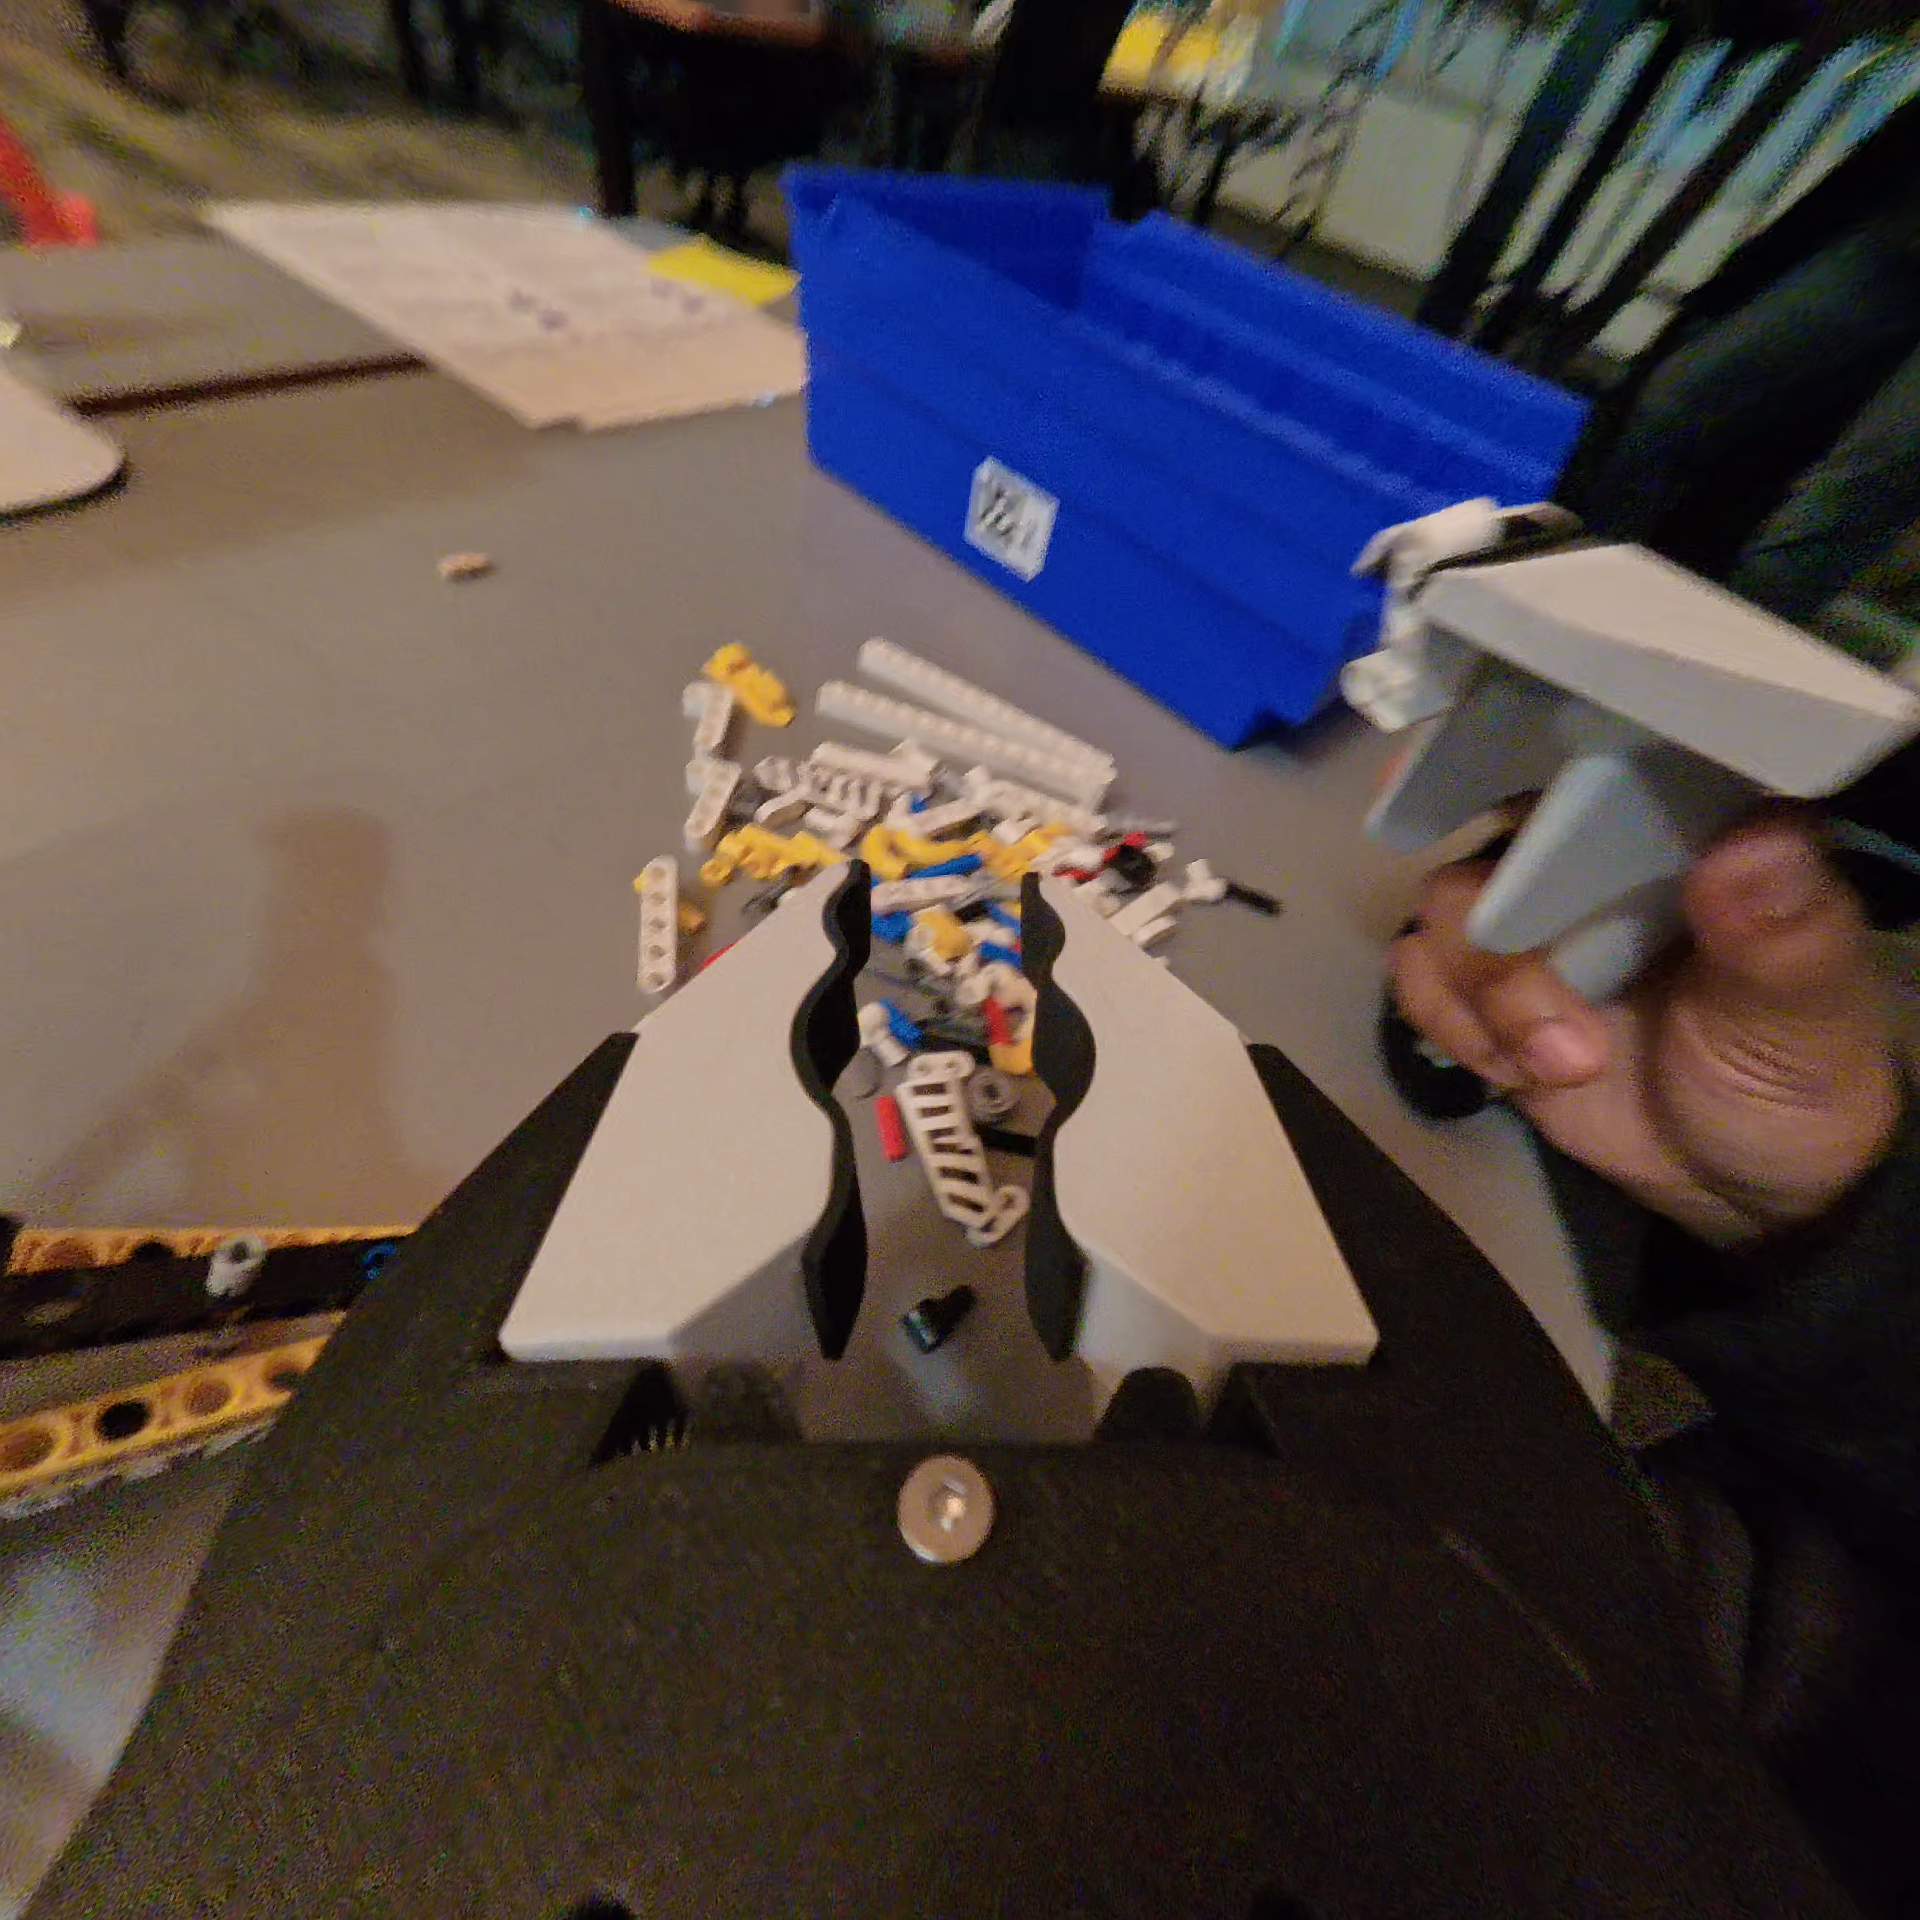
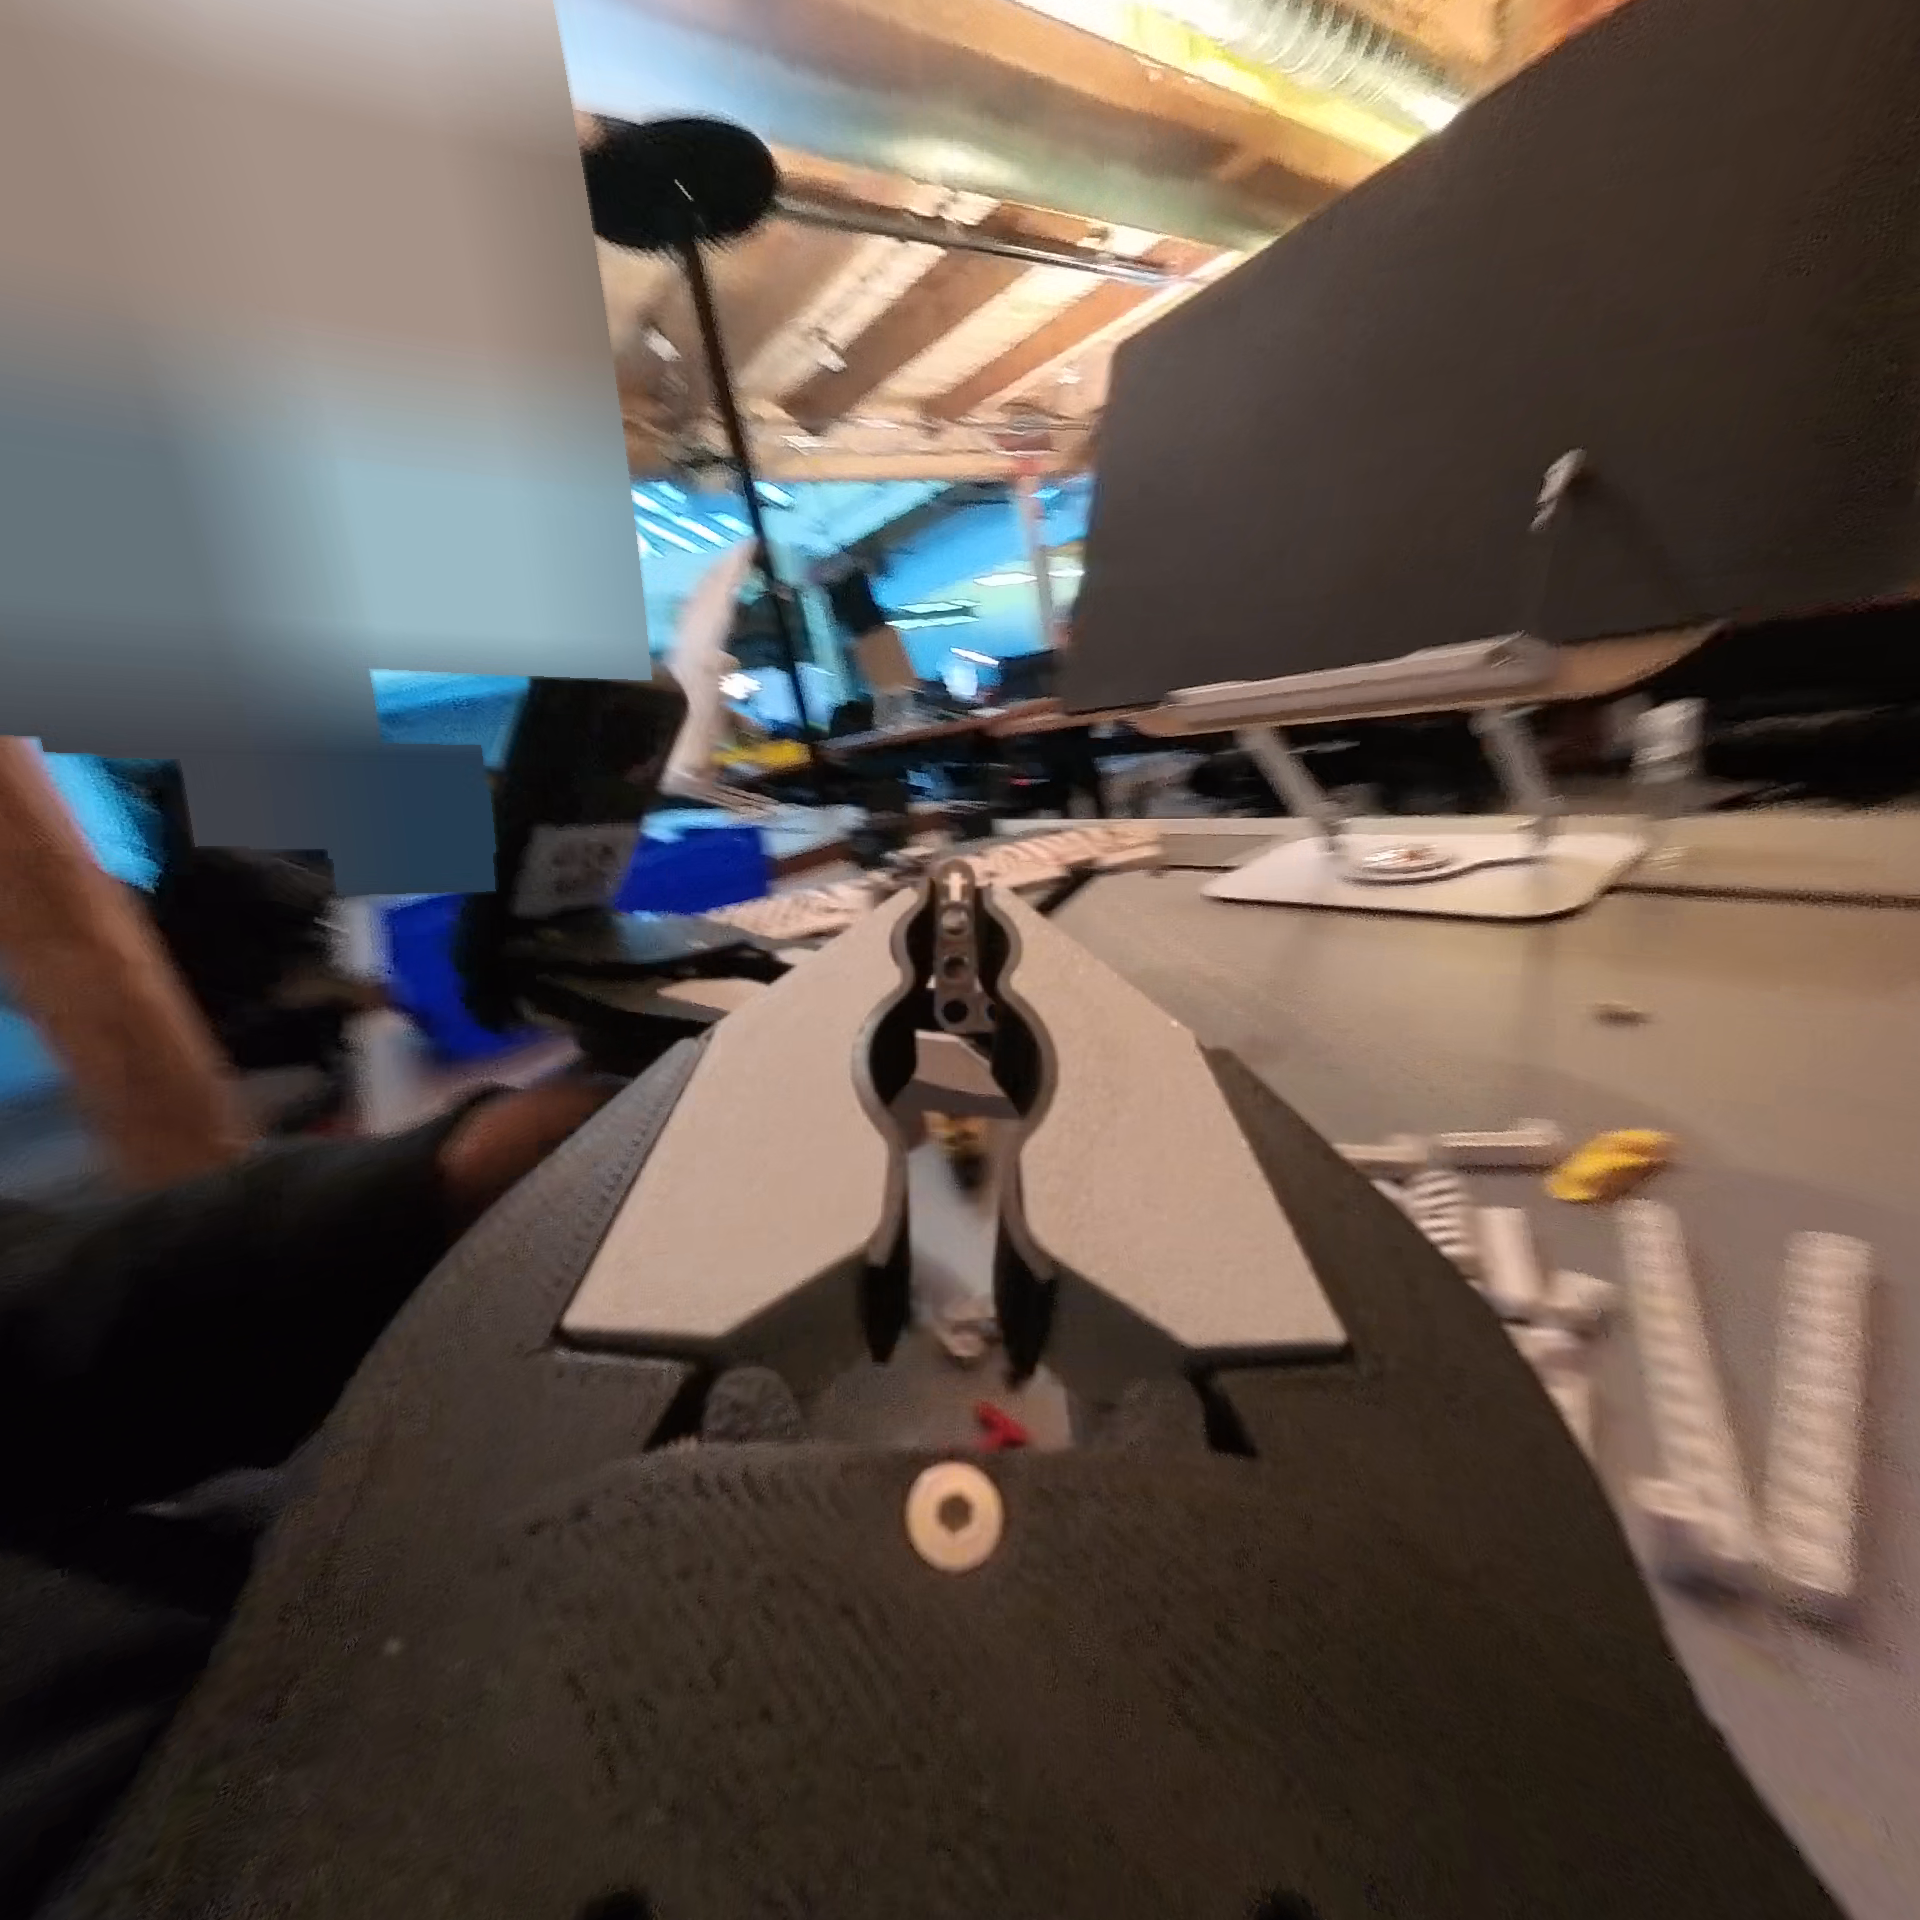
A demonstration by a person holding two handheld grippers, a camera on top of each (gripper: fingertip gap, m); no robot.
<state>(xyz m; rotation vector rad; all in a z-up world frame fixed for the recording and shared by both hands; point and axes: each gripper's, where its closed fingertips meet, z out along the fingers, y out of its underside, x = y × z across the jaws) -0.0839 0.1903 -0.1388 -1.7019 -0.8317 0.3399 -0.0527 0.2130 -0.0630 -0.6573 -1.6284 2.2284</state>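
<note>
Tongs of the left gripper [image 1: 945,883] stand parted and bare above a heap of small plastic building pieces [image 1: 914,883] on the grey table [image 1: 312,727], near a blue bin [image 1: 1091,416]. Light, rigid, slippery bits; best pinched across flat sides.

Right gripper [image 2: 956,914], lifted, is clenched on a small grey holed beam [image 2: 954,966], pads pressing both faces.
</note>
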